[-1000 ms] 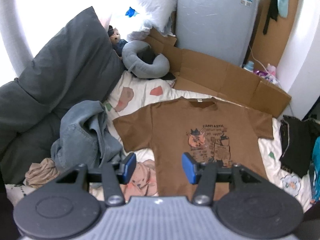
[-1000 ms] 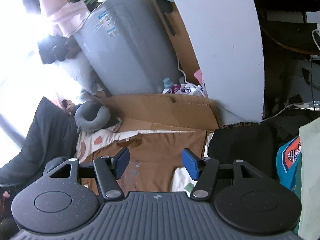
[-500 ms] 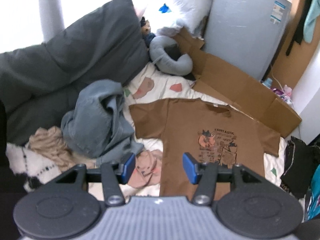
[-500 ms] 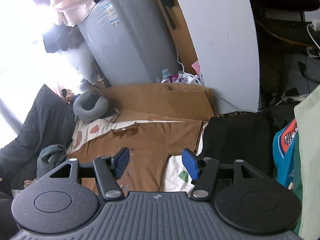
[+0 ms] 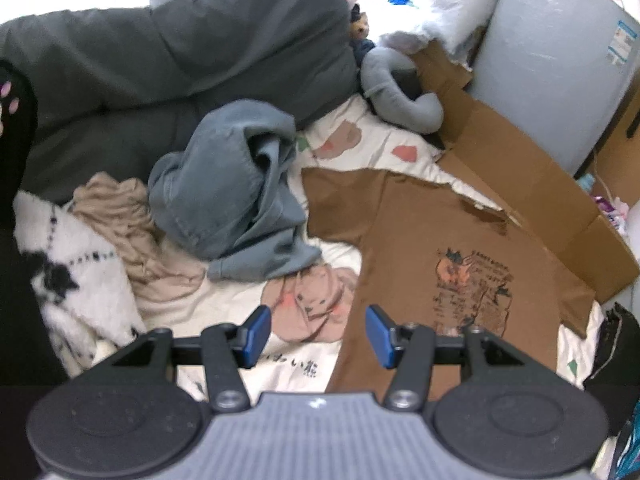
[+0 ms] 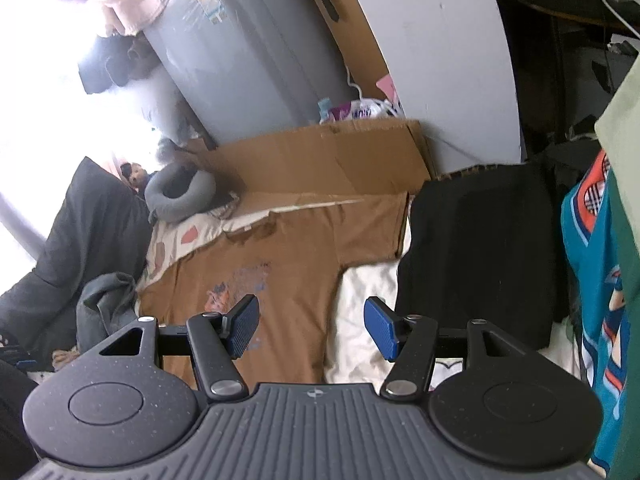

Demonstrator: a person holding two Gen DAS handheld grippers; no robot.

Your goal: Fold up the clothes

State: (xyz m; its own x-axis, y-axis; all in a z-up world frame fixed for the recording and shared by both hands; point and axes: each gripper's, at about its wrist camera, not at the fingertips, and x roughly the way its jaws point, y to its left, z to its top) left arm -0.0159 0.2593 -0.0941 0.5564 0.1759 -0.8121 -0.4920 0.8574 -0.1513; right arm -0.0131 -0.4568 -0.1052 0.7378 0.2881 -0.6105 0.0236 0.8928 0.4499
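Observation:
A brown T-shirt [image 5: 452, 240] with a printed picture on its chest lies spread flat, front up, on a patterned white bedsheet [image 5: 352, 140]. In the right wrist view the same brown T-shirt [image 6: 296, 252] reaches from the collar near the cardboard down to my fingers. My left gripper [image 5: 318, 336] hovers open above the shirt's lower left edge, nothing between its blue pads. My right gripper [image 6: 310, 326] is open too, above the shirt's right side and the bare sheet beside it, and holds nothing.
A crumpled grey-blue garment [image 5: 228, 196], a beige one [image 5: 124, 216] and a white fluffy one [image 5: 68, 264] are heaped left of the shirt. Dark pillows [image 5: 180, 56], a grey neck pillow [image 5: 396, 92], flattened cardboard [image 5: 532, 184], a black garment [image 6: 476, 248] and a teal one [image 6: 592, 280] surround it.
Both grippers have come down toward the bed, so the shirt looks larger. The left view has rolled and swung left, bringing the clothes heap into sight. Jaw gaps are unchanged.

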